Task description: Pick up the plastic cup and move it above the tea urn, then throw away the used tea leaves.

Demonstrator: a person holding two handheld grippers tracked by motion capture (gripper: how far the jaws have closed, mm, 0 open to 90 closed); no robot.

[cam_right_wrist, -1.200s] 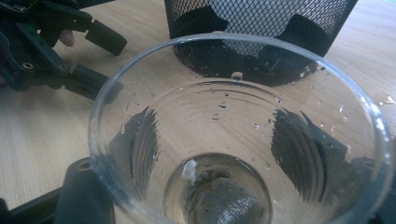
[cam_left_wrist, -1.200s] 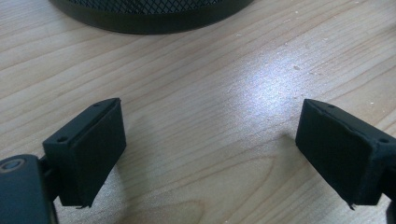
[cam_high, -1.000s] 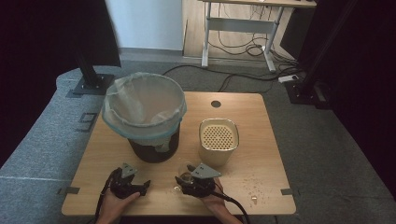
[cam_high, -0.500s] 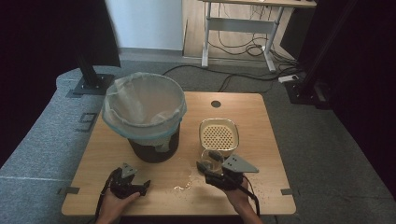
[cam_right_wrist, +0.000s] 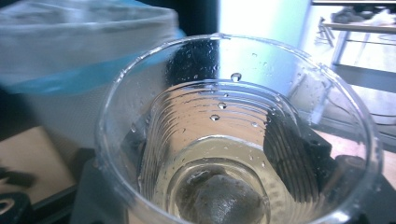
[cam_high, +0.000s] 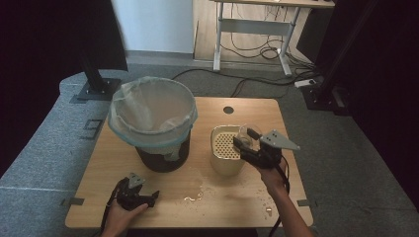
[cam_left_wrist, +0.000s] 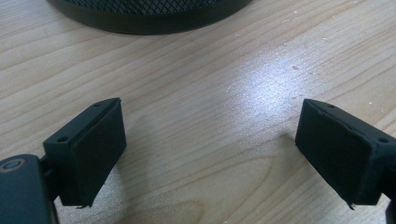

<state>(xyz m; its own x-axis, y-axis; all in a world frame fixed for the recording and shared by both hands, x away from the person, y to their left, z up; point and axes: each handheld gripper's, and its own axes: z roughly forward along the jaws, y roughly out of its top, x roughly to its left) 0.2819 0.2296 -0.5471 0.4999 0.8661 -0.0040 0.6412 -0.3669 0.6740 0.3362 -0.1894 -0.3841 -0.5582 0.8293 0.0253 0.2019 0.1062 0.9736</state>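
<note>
Right gripper is clamped on a clear ribbed plastic cup, a little liquid and a dark lump at the bottom. Cup sits right over the cream perforated-top bin, just left of the hand, long axis approx upright. Left gripper, jaws wide and empty, rests near-left on the wooden table; right is much nearer.

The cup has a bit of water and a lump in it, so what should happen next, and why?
Probably tip the clear cup a little further over the strainer pot. The right hand-held gripper holds the cup just above the pot's holed top, and some liquid with a dark lump sits at its bottom. Spilled water suggests pouring carefully.
</note>
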